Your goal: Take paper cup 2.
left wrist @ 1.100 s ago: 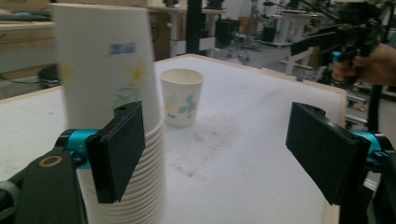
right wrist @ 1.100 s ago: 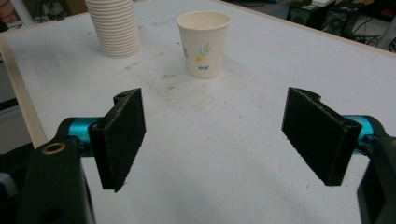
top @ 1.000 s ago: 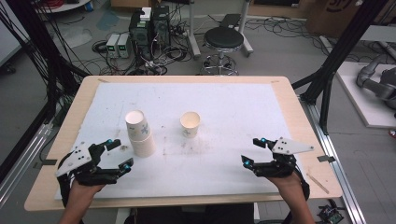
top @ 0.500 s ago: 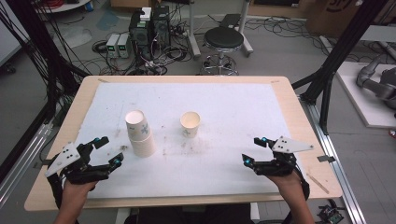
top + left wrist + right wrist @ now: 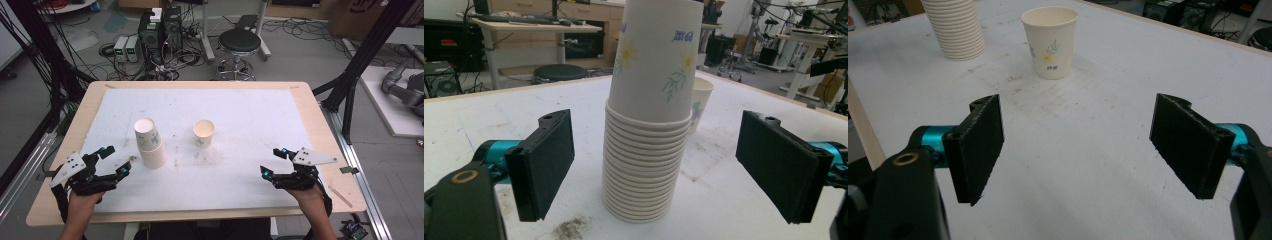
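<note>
Two grippers low in the high view, both with jaws wide and nothing between the pads. Left gripper (image 5: 116,160) at lower left, aimed up and right at the stack of paper cups (image 5: 150,145), just beside it, not touching. In the left gripper view, stack dead centre between the black pads (image 5: 546,162), clear gaps on either side, flowered top cup rising out of the nested rims. Right gripper (image 5: 272,161) at lower right, well apart from both targets, over a bare part of the white worktop (image 5: 250,115). In the right gripper view, single cup (image 5: 1050,42) upright at upper centre, mouth up, apparently empty, with the stack off in the upper left corner. In the high view, single cup near the middle of the frame, to the right of the stack and apart from it. Judged step: the reach for the stack, grasp not yet made, probably with a view to drawing one cup off the top. Next move, on that reading: ease the left gripper forward until the pads flank the pile squarely, then settle the height, low on the nested rims to steady it or high on the top cup to lift it. Close gently for fear of crushing thin paper, and squarely to avoid tipping so tall a pile. Likely also a call for the right gripper to travel toward the centre and take the other half of the job.
</note>
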The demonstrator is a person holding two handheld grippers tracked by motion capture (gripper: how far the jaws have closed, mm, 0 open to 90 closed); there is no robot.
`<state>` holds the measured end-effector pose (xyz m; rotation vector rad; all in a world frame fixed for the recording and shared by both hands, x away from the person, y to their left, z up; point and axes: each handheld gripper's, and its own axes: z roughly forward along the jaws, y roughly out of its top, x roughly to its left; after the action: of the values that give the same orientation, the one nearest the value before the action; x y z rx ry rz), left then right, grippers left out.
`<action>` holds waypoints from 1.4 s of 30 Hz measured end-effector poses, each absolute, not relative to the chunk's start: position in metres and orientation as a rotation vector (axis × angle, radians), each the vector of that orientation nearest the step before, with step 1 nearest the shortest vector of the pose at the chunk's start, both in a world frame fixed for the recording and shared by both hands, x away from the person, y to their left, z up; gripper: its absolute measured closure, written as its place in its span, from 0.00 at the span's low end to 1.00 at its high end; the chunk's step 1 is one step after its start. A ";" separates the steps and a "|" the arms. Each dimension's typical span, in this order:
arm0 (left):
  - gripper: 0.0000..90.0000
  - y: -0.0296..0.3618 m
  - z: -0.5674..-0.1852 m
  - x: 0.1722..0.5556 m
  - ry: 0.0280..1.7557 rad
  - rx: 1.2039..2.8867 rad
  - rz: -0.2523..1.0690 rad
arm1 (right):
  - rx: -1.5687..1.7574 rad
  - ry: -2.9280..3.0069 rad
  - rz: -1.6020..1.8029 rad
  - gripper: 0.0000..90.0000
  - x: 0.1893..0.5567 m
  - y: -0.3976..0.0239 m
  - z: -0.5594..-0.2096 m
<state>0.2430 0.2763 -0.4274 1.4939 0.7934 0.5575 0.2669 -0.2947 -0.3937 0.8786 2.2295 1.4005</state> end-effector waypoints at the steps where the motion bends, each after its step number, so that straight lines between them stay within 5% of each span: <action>1: 0.17 0.276 -0.428 0.243 0.795 1.496 0.562 | 0.877 2.228 1.399 0.24 0.267 -0.295 -0.394; 18: 0.18 0.273 -0.410 0.240 0.809 1.481 0.581 | 0.865 2.250 1.395 0.24 0.267 -0.288 -0.398; 42: 0.17 0.244 -0.366 0.286 0.776 1.617 0.534 | 0.863 2.247 1.404 0.24 0.266 -0.289 -0.397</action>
<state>0.2864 0.2437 -0.3661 1.6174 0.7764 0.5336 0.2663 -0.2886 -0.3970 0.8632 2.2475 1.4038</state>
